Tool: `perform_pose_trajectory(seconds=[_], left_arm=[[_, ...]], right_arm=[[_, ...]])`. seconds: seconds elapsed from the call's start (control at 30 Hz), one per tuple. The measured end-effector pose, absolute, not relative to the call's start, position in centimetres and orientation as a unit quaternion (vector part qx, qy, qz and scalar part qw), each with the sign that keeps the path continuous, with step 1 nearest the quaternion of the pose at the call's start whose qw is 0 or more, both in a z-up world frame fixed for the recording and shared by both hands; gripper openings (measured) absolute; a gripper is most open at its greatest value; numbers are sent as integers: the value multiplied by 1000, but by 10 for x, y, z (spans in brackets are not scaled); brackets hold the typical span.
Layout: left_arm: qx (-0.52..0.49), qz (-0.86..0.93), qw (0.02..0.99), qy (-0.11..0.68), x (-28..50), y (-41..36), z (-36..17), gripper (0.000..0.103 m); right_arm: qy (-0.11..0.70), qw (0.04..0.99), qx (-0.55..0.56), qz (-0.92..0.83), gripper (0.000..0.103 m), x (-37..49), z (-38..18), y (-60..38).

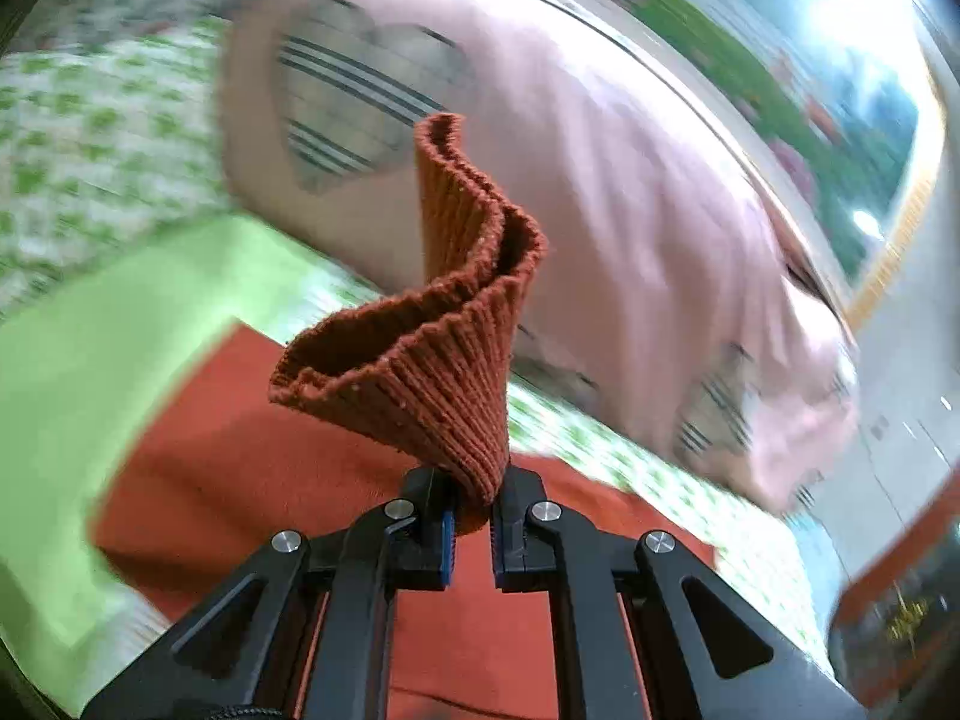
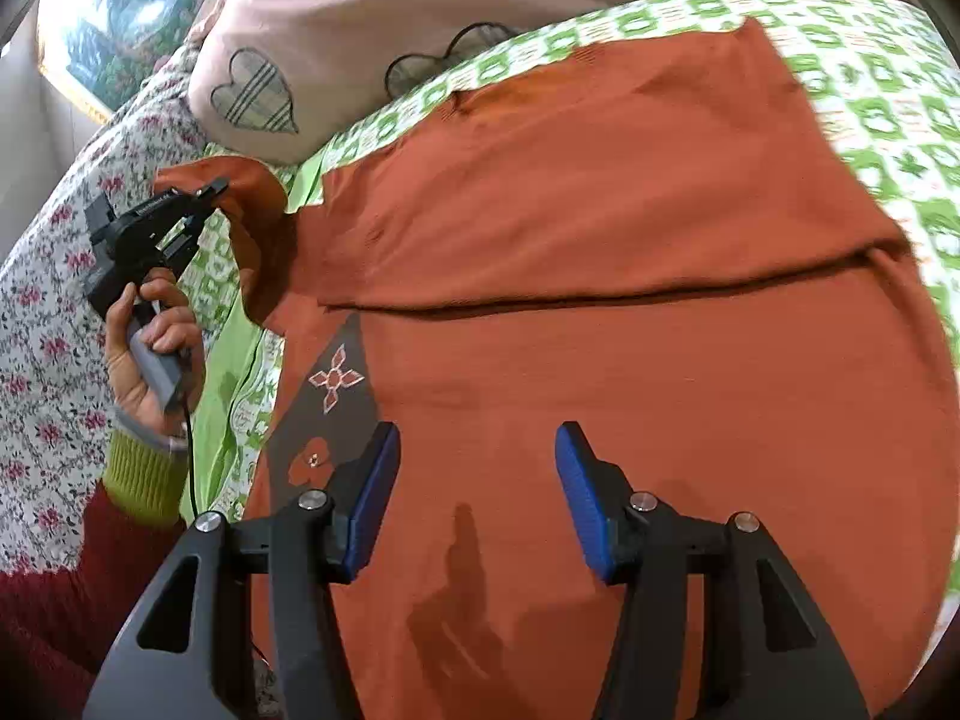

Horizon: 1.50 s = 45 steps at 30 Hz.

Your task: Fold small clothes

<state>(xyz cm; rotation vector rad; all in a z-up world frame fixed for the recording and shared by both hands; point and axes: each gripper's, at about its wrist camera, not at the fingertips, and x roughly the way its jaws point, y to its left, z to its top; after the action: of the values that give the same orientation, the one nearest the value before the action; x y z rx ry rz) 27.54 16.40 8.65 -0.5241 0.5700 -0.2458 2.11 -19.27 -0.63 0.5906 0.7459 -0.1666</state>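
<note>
With the sleeve cuff (image 1: pixel 414 324) clamped in the left hand-held gripper (image 1: pixel 471 516), carry toward 3 o'clock onto the sweater (image 2: pixel 600 360) spread across the bed (image 2: pixel 870 90); right hand-held gripper (image 2: pixel 477 498) released, hovering over the sweater.

Sweater (image 2: pixel 600 300) lies on bedsheet (image 2: pixel 870 90), pillow (image 2: pixel 360 12) behind it

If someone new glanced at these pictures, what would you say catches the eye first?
The rust-orange sweater, spread across the green-patterned bedsheet. At its left edge, the left gripper is shut on the ribbed cuff, lifted off the bed. Behind lies a pink pillow with heart patches.
</note>
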Motion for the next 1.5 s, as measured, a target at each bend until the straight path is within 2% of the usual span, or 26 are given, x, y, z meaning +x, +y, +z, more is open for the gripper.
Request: perform_pose_trajectory(seconds=[0.13, 0.27, 0.43, 0.6, 0.63, 0.67, 0.73, 0.9, 1.07, 1.23, 1.37, 1.4, 1.47, 1.5], left_arm=[[-217, -186, 911, 297, 264, 81, 83, 7], [-161, -222, 900, 338, 264, 0, 56, 7], [-110, -230, 885, 390, 276, -65, 5, 7], [-86, -227, 868, 434, 274, -86, -34, 12], [-88, -230, 865, 437, 274, -85, -35, 21], [-89, -238, 861, 440, 272, -82, -33, 36], [-85, -246, 861, 437, 259, -72, -27, 49], [-82, -244, 868, 425, 233, -34, -5, 51], [-81, -166, 891, 414, 205, 49, 2, 52], [-75, -17, 906, 417, 188, 140, -8, 53], [-106, 27, 887, 450, 203, 178, -27, 53], [-106, 23, 885, 452, 210, 179, -29, 54], [-86, 29, 889, 448, 226, 174, -29, 57], [-79, 30, 891, 446, 234, 171, -28, 57]], right_arm=[[346, 886, 294, -97, 55, 2, -5, -207], [327, 883, 313, -127, 55, -19, -6, -228], [307, 880, 329, -154, 55, -39, -7, -249], [296, 878, 336, -168, 55, -43, -4, -260], [294, 878, 338, -170, 55, -41, -3, -261], [292, 877, 341, -172, 56, -39, -2, -262], [290, 876, 346, -171, 63, -35, -1, -265], [282, 884, 338, -160, 66, -10, 9, -270], [278, 889, 332, -150, 67, 28, 15, -281], [284, 877, 343, -181, 67, 60, 4, -309], [303, 862, 363, -183, 66, 92, -12, -325], [308, 862, 360, -179, 62, 102, -14, -325], [315, 866, 350, -168, 8, 115, -10, -321], [311, 868, 357, -150, 8, 118, -5, -319]])
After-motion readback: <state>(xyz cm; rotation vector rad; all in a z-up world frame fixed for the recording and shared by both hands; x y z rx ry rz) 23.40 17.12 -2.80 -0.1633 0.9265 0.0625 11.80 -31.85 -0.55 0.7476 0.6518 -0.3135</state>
